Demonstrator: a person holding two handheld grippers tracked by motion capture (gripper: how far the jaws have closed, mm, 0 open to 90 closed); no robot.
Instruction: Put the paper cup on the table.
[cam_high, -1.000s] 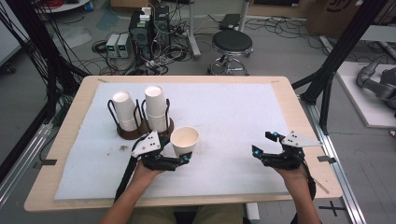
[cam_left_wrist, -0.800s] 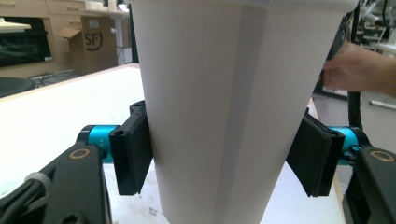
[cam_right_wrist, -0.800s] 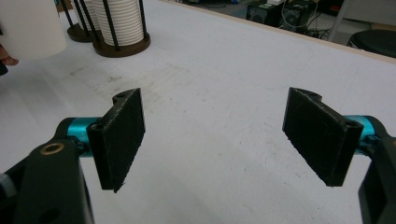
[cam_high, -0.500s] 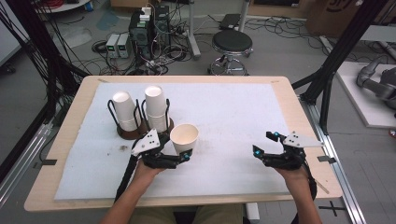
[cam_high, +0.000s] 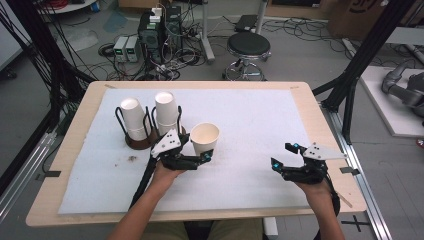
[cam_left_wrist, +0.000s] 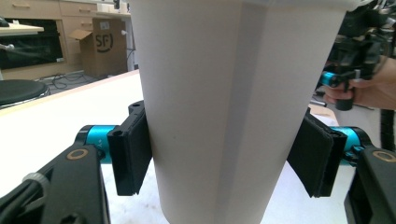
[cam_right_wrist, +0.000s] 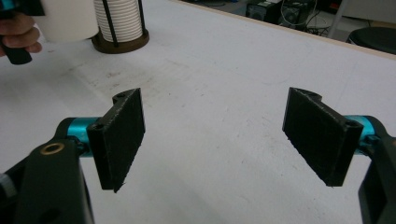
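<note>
Left gripper view: cup (cam_left_wrist: 233, 107) between left claw (cam_left_wrist: 224, 158), seemingly touching.

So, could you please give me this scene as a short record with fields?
surface: white mat on a wooden table
loose cup: paper cup, upright, mouth up
left tongs: pads on both sides of the cup, grip not certain
right tongs: open, nothing between the pads
holder: wire rack with two stacks of upturned cups
</note>
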